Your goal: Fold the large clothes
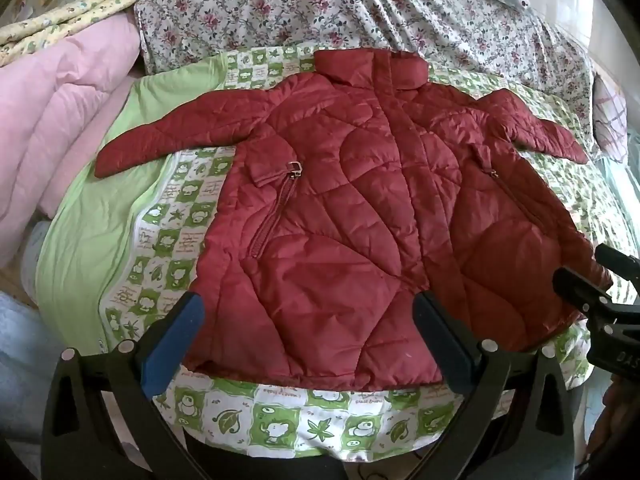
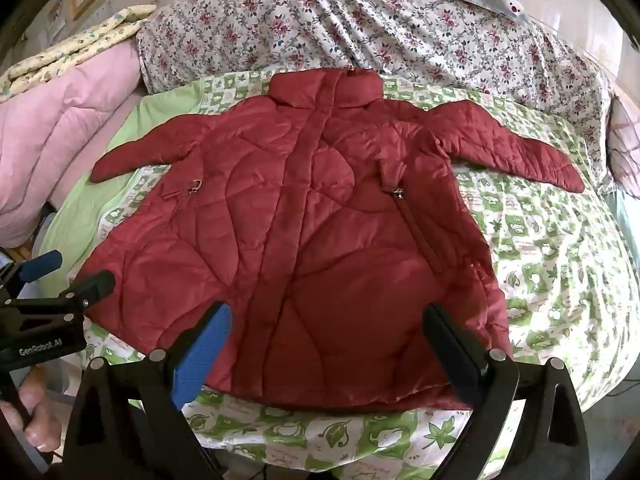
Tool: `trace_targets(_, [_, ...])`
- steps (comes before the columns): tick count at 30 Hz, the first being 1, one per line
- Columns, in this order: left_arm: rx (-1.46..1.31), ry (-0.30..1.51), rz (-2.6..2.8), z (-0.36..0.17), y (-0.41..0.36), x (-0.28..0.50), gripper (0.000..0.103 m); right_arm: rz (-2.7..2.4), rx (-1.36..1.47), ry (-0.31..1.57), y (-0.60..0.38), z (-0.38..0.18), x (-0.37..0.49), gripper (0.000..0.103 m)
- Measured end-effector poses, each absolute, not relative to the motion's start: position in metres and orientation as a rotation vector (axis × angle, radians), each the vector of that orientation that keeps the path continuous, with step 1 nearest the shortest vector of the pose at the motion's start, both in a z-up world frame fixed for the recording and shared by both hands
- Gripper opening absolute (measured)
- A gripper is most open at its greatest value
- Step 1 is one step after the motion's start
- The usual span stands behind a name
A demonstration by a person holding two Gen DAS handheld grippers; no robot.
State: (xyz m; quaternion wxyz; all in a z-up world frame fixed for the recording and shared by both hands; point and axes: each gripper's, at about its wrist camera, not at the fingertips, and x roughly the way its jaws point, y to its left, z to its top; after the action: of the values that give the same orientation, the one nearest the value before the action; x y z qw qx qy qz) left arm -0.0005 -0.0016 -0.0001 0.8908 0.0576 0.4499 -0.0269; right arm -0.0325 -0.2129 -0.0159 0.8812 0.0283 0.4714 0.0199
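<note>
On the bed, a red quilted jacket (image 1: 352,208) lies spread flat with its front up, collar at the far side, hem toward the cameras and both sleeves stretched out sideways. It rests on a green-and-white printed sheet (image 1: 280,428) that shows all around it. Beyond the collar lies a floral quilt (image 1: 320,4), and at the far left a pink comforter (image 1: 68,92) is bunched up beside the sheet.

Above the near hem hangs the left gripper (image 1: 308,344), jaws wide apart and clamped on nothing. In its own view the blue-padded finger sits over the jacket's left hem corner and the other finger over the hem nearer the front placket, so the lower left panel with its zip pocket (image 1: 276,208) lies between and beyond the two fingers. Whether the fingertips touch the fabric cannot be told.

The right gripper (image 2: 326,346) is likewise spread wide and holds nothing. In its view the fingers straddle the lower middle of the jacket, the blue pad near the placket and the black finger close to the right hem edge. The left gripper appears at that view's left border, by the jacket's other hem corner, with a hand (image 2: 30,412) gripping its handle below.
</note>
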Motion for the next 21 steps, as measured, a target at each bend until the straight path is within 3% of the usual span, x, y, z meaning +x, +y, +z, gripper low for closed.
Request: trace_targets(21, [0.117, 0.932, -0.061, 0.0020, -0.0024, 0.0005, 0.103, 0.039, 0.064, 0.972, -0.2140, -0.0107, -0.0317, 0.097])
